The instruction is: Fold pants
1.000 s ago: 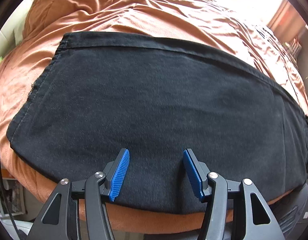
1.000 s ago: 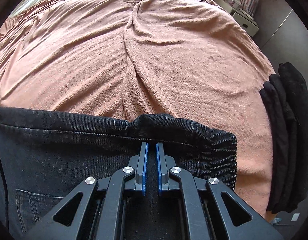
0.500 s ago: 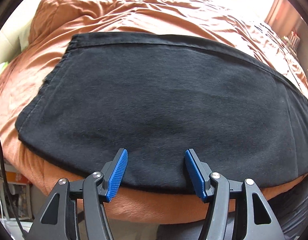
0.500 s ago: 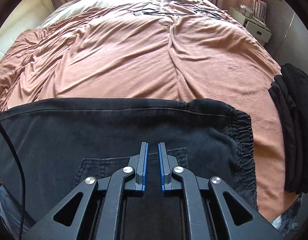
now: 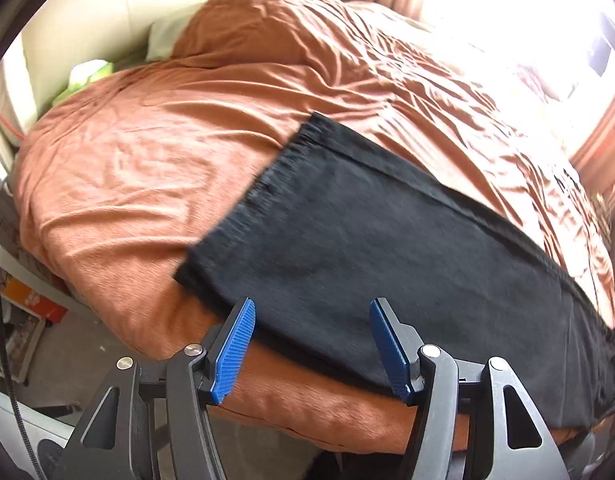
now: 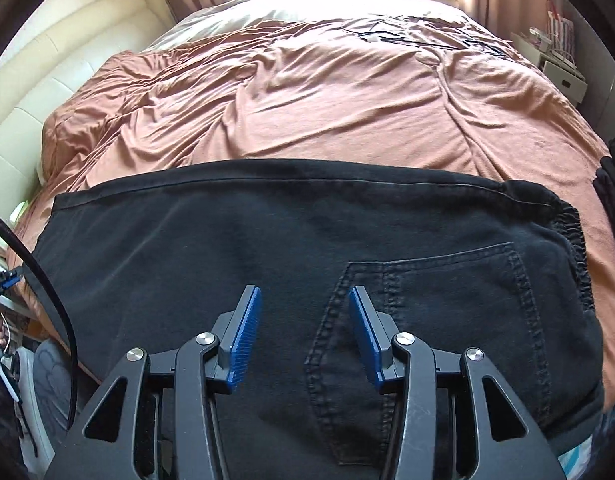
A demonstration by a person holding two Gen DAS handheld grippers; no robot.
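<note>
Both tongs had drawn back from the pants; right tongs, just opening, stood spread and empty over the pocket; left tongs spread, the hem ahead-left; the pants' length ran crosswise.

Window glare, motion blur, fisheye edges

Matt black denim pants, rumpled cloth bedspread
</note>
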